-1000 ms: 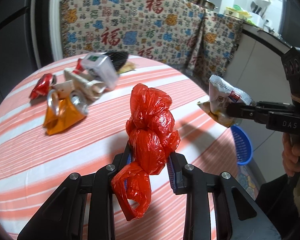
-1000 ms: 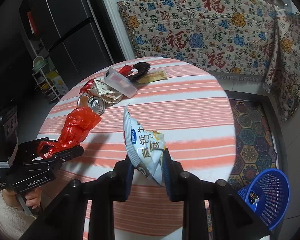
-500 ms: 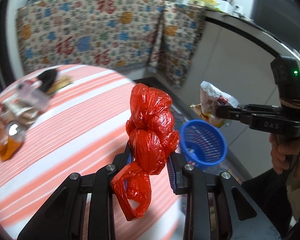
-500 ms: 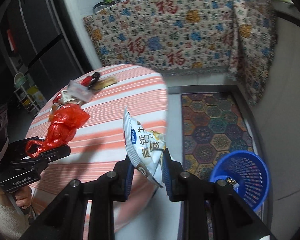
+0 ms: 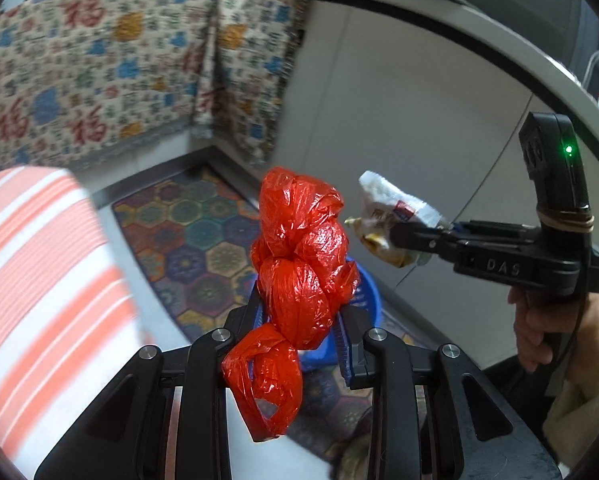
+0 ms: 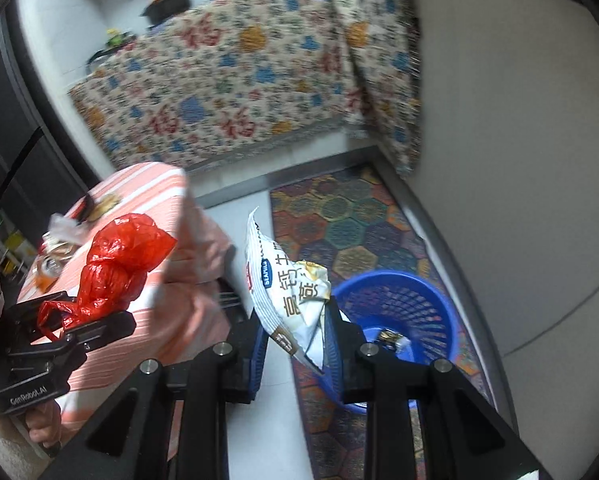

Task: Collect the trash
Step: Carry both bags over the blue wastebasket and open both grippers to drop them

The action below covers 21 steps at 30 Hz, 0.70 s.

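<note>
Both grippers carry trash beside the blue laundry-style basket (image 6: 395, 312).

The left gripper (image 5: 299, 320) clamps a knotted red plastic bag (image 5: 299, 268); the right gripper (image 6: 295, 320) pinches a white snack packet (image 6: 287, 284) just left of the basket, which holds a small wrapper (image 6: 391, 338), perhaps foil. Behind, the striped table (image 6: 139, 184) carries blurred litter.

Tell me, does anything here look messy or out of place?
Yes: crumpled litter is heaped on the striped table, including what looks like a crushed can, not yet binned. The blue basket on the floor holds one small scrap.
</note>
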Tool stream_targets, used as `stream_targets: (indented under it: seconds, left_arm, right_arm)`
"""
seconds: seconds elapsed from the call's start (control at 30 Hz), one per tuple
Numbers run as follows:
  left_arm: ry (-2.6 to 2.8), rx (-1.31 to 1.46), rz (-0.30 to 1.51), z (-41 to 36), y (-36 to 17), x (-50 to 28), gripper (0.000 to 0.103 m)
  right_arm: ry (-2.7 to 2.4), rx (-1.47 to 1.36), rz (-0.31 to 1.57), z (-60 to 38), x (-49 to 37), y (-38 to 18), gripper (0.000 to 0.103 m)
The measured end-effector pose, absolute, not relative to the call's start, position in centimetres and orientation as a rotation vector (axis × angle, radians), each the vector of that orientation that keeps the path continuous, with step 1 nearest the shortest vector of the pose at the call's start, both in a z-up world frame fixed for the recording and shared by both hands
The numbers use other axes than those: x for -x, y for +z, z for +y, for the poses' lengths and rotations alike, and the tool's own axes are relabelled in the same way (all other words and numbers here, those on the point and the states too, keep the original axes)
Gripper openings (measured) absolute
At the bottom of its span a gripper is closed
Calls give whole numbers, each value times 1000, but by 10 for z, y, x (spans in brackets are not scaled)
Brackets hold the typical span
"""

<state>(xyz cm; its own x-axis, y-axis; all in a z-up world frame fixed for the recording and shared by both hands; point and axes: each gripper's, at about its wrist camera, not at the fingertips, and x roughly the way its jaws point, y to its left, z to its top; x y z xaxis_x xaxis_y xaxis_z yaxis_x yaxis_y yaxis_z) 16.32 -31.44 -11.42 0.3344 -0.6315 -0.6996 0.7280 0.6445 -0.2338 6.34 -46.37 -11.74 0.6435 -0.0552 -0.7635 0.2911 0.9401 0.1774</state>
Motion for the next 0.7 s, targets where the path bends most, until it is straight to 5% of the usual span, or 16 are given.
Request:
stream_targets:
  seconds: [0.53, 0.6, 0.67, 0.7]
  left_arm:
    - [-919, -184, 936, -419, -186, -194, 32]
    - [-915, -189, 947, -426, -194, -197, 40]
    - [-905, -188, 955, -432, -203, -202, 68]
    - [-902, -183, 955, -433, -205, -203, 72]
  right_arm:
    - [-335, -475, 893, -575, -65, -184, 27]
    - [-335, -486, 895, -582, -66, -190, 29]
    - [-324, -508, 895, -590, -69, -198, 34]
    - [-311, -525, 889, -593, -70, -202, 45]
